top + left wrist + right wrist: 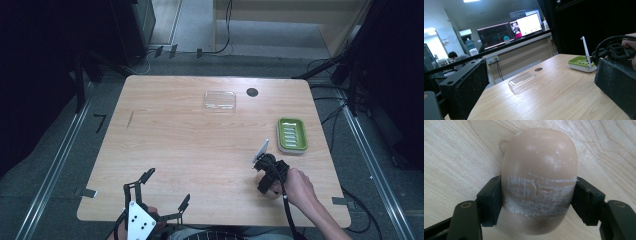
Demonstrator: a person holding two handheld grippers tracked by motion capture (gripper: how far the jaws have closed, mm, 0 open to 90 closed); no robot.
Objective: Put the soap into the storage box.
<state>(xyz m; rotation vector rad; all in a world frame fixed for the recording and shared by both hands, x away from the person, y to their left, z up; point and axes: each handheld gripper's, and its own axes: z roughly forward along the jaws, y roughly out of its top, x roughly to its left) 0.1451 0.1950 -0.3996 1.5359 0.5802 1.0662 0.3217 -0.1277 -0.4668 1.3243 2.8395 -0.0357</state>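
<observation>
tan bar of soap at centre of the right gripper view, rounded, lying on the pale wooden table, scuffed white across its middle band. clamped at both sides by the right gripper, black pads pressed flat against the soap's flanks, jaws narrowed to the bar's width. in the high view, same right gripper at lower right of the frame, pointing down at the tabletop, hand behind it, cable trailing toward the bottom edge; soap itself hidden under the tool there. just above and right of it, green soap dish on a white base, near the table's right edge. a thin white upright piece between dish and gripper, what it is unclear. farther up, clear plastic lid near the top centre, with a dark round hole beside it. at lower left, left gripper, jaws spread wide, nothing between them.
</observation>
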